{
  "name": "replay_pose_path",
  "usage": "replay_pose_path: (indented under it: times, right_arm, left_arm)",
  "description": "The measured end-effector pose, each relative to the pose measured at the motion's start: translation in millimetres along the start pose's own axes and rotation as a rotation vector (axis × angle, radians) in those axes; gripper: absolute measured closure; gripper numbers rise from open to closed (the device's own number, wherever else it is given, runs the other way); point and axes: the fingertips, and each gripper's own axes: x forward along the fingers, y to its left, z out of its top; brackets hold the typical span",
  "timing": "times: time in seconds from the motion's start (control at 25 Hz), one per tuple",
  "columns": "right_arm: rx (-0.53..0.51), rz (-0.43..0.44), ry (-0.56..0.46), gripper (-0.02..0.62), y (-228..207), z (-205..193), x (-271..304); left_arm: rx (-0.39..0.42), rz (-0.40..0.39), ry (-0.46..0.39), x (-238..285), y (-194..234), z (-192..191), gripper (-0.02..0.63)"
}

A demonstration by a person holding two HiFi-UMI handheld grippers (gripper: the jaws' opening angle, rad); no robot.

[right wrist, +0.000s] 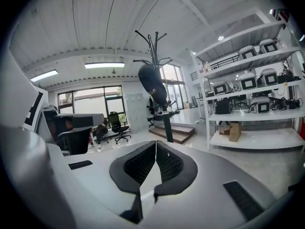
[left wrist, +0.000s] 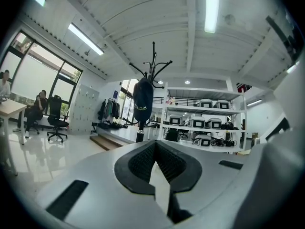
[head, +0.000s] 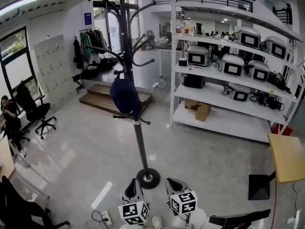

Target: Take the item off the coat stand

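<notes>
A black coat stand (head: 139, 142) rises from a round base (head: 148, 177) on the grey floor, in the middle of the head view. A dark navy item (head: 125, 97), bag-like, hangs from one of its mid-height hooks. My left gripper (head: 133, 182) and right gripper (head: 172, 181) are low and side by side, just in front of the base and well below the item. Both are shut with nothing between the jaws. The left gripper view shows the shut jaws and the dark item (left wrist: 143, 99) far ahead on the stand (left wrist: 153, 66). In the right gripper view the item (right wrist: 153, 84) appears the same way.
White shelving (head: 224, 78) with several monitors stands to the right of the stand. A wooden step platform (head: 102, 98) lies behind it. An office chair (head: 39, 113) and a seated person (head: 9, 120) are at the left. A wooden tabletop (head: 288, 156) is at the right edge.
</notes>
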Motion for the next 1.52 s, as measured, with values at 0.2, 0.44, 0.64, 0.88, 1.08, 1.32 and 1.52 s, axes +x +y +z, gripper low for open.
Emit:
replay_pose_path:
  times: [0.2, 0.44, 0.64, 0.88, 1.08, 1.32, 1.52]
  right_arm:
    - [-0.028, -0.005, 0.008, 0.581, -7, 11, 21]
    - [-0.048, 0.012, 0.0, 0.581, 0, 26, 50]
    - [-0.043, 0.027, -0.013, 0.581, 2, 35, 77]
    - [-0.009, 0.013, -0.038, 0.581, -5, 44, 99]
    - [0.0, 0.005, -0.025, 0.581, -18, 44, 107]
    - [0.003, 0.028, -0.006, 0.581, -27, 50, 122]
    - [0.004, 0.044, 0.006, 0.581, -31, 51, 130]
  left_arm:
    - [-0.03, 0.004, -0.008, 21, 11, -1, 0.604]
    - [-0.047, 0.008, -0.017, 40, 24, 4, 0.604]
    - [-0.031, 0.002, -0.011, 64, 35, 8, 0.604]
    - [-0.02, -0.018, 0.0, 94, 44, 11, 0.604]
    - [-0.032, -0.028, 0.019, 110, 38, 7, 0.604]
    - [-0.04, -0.028, 0.015, 128, 34, 19, 0.604]
    - [-0.045, -0.097, 0.013, 156, 32, 43, 0.604]
